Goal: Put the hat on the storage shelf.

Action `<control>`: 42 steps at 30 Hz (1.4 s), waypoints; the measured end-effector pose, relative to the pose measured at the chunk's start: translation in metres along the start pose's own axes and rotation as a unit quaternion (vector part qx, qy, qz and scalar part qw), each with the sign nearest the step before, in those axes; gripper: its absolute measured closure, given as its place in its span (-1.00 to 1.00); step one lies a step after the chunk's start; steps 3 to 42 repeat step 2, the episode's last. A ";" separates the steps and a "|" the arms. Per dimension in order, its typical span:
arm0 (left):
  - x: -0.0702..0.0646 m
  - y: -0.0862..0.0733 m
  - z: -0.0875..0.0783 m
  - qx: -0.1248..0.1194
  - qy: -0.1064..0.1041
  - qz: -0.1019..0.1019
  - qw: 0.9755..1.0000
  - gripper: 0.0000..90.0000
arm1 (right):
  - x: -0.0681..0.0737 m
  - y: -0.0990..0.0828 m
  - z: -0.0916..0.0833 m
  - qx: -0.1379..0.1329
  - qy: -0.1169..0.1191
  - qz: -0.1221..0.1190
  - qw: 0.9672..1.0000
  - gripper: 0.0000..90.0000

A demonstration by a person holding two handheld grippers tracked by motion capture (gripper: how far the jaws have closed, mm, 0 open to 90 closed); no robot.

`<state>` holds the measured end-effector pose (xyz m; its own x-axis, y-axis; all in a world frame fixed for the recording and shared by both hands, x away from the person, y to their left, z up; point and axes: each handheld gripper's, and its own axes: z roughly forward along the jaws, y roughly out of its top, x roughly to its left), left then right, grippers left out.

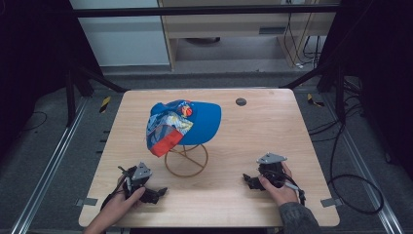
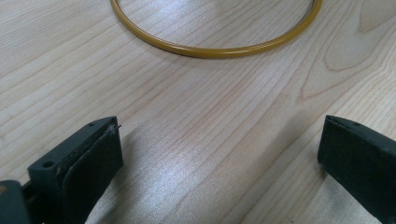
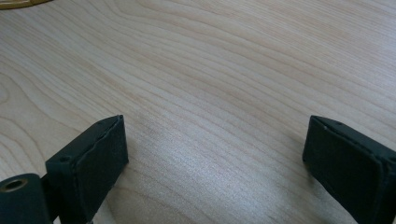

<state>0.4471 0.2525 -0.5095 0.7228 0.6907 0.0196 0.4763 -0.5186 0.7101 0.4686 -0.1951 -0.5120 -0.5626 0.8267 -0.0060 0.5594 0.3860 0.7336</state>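
Observation:
A blue cap [image 1: 197, 123] with a colourful patterned panel rests on a gold wire stand [image 1: 186, 159] at the middle of the wooden table [image 1: 272, 126]. My left gripper [image 1: 157, 193] lies low near the front left, in a hand, open with nothing between its jaws. Its own view shows the stand's gold base ring [image 2: 219, 49] just ahead of the wide-apart jaws. My right gripper [image 1: 251, 181] sits near the front right, held by a hand, also open over bare wood [image 3: 215, 116]. A sliver of the gold ring [image 3: 18, 3] shows at the top left corner there.
A small dark round disc [image 1: 240, 102] sits in the table's far right part. Black frame legs and cables stand around the table on the floor. Metal rails run along both sides.

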 end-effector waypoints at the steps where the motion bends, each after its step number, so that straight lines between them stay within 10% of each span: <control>1: 0.000 0.000 0.000 0.000 0.000 0.000 1.000 -1.00 | 0.000 0.000 0.000 0.000 -0.001 0.001 1.000 -0.86; 42: 0.000 0.000 0.000 0.000 0.000 0.000 1.000 -1.00 | 0.000 0.000 0.000 0.001 0.000 0.002 1.000 -0.86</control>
